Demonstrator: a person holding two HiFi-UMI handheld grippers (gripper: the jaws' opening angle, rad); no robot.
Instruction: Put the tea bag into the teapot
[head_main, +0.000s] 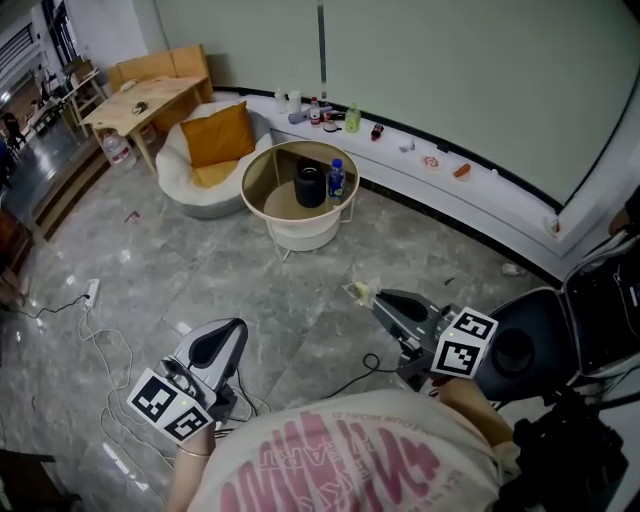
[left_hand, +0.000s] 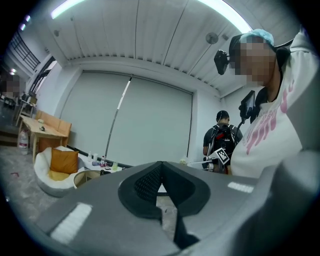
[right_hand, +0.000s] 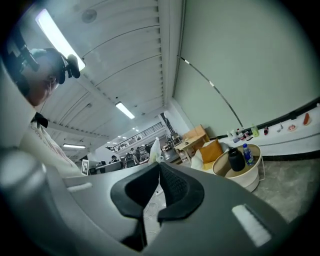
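Observation:
A black teapot (head_main: 310, 185) stands on the round white side table (head_main: 262, 163), well away from both grippers across the floor; it also shows in the right gripper view as the teapot (right_hand: 236, 159). My right gripper (head_main: 372, 296) is shut on a small pale tea bag (head_main: 360, 291), which pokes out above the closed tips as the tea bag (right_hand: 154, 149). My left gripper (head_main: 238, 328) hangs low at the left, shut with nothing in it; its jaws meet as the left gripper (left_hand: 161, 168).
A blue water bottle (head_main: 337, 180) stands beside the teapot. A white chair with an orange cushion (head_main: 218, 135) sits left of the table. Small bottles line the wall ledge (head_main: 325, 114). Cables (head_main: 95, 345) trail over the marble floor. Another person (left_hand: 221, 135) stands behind.

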